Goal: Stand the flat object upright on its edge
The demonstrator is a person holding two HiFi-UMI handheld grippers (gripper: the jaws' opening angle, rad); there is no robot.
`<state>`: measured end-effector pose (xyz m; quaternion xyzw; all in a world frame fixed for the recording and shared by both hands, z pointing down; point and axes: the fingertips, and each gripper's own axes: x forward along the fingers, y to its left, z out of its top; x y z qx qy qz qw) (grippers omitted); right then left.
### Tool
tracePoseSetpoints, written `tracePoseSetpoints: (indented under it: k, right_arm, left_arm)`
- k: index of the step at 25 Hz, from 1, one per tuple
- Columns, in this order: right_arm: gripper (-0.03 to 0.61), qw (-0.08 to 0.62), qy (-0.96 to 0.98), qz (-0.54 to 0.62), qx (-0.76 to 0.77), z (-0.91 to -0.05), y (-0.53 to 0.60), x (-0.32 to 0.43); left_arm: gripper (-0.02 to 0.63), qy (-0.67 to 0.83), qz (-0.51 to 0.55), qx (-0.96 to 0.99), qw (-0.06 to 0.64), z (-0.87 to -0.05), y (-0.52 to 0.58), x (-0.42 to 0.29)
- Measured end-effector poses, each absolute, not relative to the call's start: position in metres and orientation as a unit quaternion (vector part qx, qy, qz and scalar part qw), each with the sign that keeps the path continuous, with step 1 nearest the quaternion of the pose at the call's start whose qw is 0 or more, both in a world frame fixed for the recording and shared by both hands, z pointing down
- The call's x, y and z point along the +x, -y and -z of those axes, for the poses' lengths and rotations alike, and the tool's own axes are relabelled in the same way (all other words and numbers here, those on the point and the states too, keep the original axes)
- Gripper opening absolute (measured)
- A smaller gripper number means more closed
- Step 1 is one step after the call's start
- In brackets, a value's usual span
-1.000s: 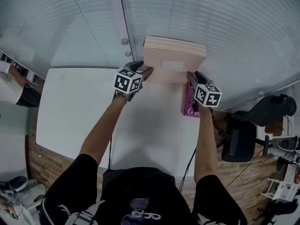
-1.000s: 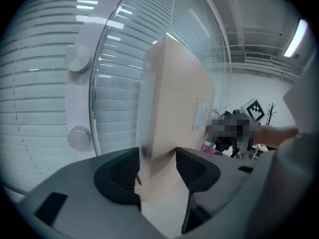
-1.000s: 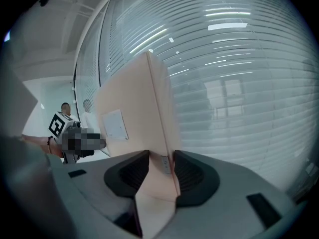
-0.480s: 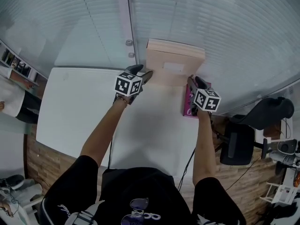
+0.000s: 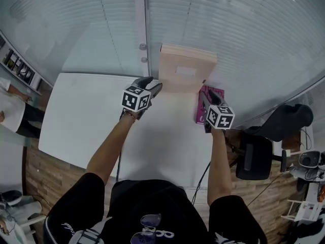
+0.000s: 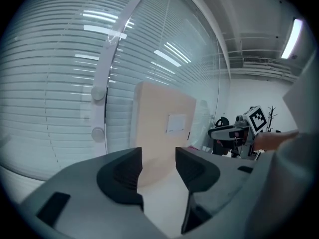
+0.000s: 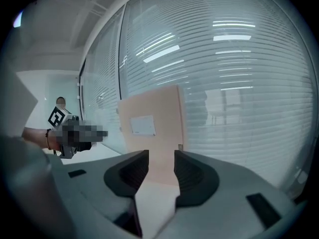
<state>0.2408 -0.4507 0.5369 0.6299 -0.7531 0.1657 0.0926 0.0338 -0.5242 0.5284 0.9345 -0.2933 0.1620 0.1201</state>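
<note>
The flat object is a pale beige board (image 5: 185, 70) with a small white label. It stands upright on its edge at the far side of the white table (image 5: 91, 116), against the window blinds. My left gripper (image 5: 154, 87) is just left of the board and a little nearer to me, open and apart from it. In the left gripper view the board (image 6: 164, 128) shows beyond the empty gap of the left gripper (image 6: 158, 158). My right gripper (image 5: 204, 96) is at the board's right, also open and clear of it. The right gripper (image 7: 161, 158) frames the board (image 7: 152, 128) from a short way back.
A pink flat item (image 5: 202, 113) lies on the table under my right gripper. Slatted blinds (image 5: 244, 39) close off the far side. A black office chair (image 5: 259, 156) stands right of the table, and a person (image 5: 10, 103) is at the far left.
Both grippers, which were at the board's side edges, have drawn back toward me and off it. The board stays upright against the blinds.
</note>
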Motion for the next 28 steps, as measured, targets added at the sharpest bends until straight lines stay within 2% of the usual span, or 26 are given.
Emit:
tracePoseSetpoints:
  k: [4,12,28]
  right_arm:
    - [0.167,0.096,0.757,-0.150,0.629,-0.524,0.429,0.229]
    - [0.164,0.093,0.761,-0.132,0.628,-0.510,0.384,0.204]
    - [0.061,0.074,0.760,-0.127,0.633,-0.506,0.316,0.174]
  left_arm:
    - [0.218,0.294,-0.157,0.936,0.112,-0.516,0.503,0.026]
    - [0.153,0.306,-0.144,0.936,0.101,-0.499,0.456,0.000]
    - [0.072,0.336,-0.122,0.930,0.087,-0.488,0.388,-0.039]
